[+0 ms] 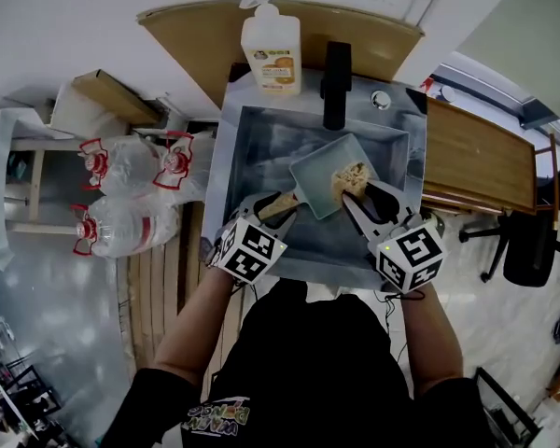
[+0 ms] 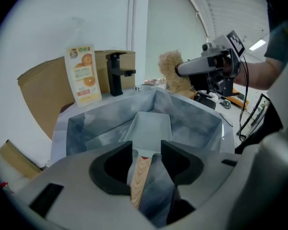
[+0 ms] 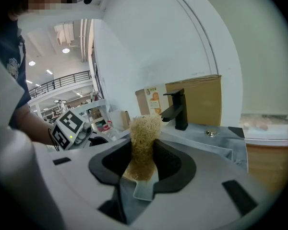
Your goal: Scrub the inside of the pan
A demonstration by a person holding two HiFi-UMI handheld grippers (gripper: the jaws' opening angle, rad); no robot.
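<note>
A pale square pan [image 1: 319, 174] with a wooden handle [image 1: 278, 206] lies in the steel sink [image 1: 252, 147]. My left gripper [image 1: 273, 209] is open at the sink's near left. The handle [image 2: 141, 178] runs between its jaws, close to the left one and with a gap on the right; the pan [image 2: 149, 128] lies just ahead. My right gripper [image 1: 362, 192] is shut on a tan fibrous scrubber [image 1: 350, 177], which hangs over the pan's right part. In the right gripper view the scrubber [image 3: 144, 138] sticks up from between the jaws.
An orange-labelled soap bottle [image 1: 273, 49] and a black faucet [image 1: 336, 82] stand at the sink's far rim, with cardboard behind. Large water bottles [image 1: 121, 189] lie on the floor to the left. A wooden tabletop [image 1: 476, 157] adjoins the sink on the right.
</note>
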